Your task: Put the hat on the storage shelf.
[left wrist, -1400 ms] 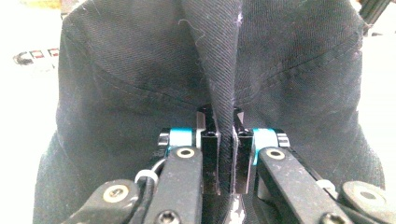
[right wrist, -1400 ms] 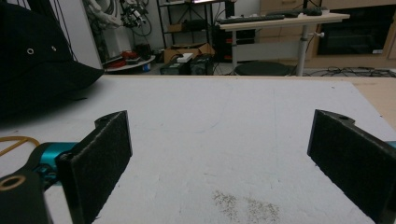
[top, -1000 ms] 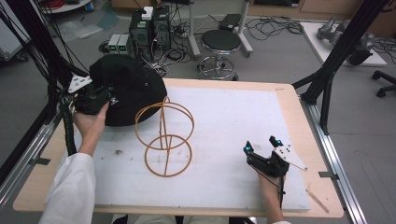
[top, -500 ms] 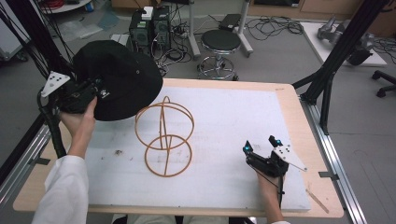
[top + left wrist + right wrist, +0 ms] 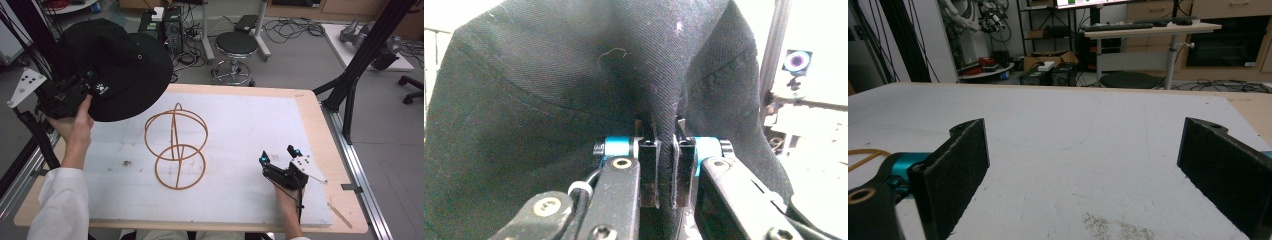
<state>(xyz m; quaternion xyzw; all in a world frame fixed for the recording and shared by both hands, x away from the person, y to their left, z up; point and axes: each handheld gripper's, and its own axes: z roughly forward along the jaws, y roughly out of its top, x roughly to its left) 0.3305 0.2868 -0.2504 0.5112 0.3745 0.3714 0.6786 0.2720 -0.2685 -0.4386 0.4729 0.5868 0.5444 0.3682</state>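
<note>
A black bucket hat (image 5: 117,70) hangs in the air above the table's far left corner. My left gripper (image 5: 82,86) is shut on its brim, and in the left gripper view the black fabric (image 5: 574,100) is pinched between the two jaws of that gripper (image 5: 666,150). An orange wire stand (image 5: 176,145), with a round base and an upright hoop frame, rests on the white mat (image 5: 250,125) left of centre. My right gripper (image 5: 278,156) lies on the mat at the front right, open, with nothing between its pads (image 5: 955,165).
The wooden table edge (image 5: 325,130) frames the mat. Black frame posts (image 5: 350,75) rise at both sides of the table. A stool (image 5: 236,47) and computer cases stand on the floor beyond the far edge.
My left gripper has lifted the black hat up and to the left, off the table and away from the wire stand. The right gripper has stayed put.
</note>
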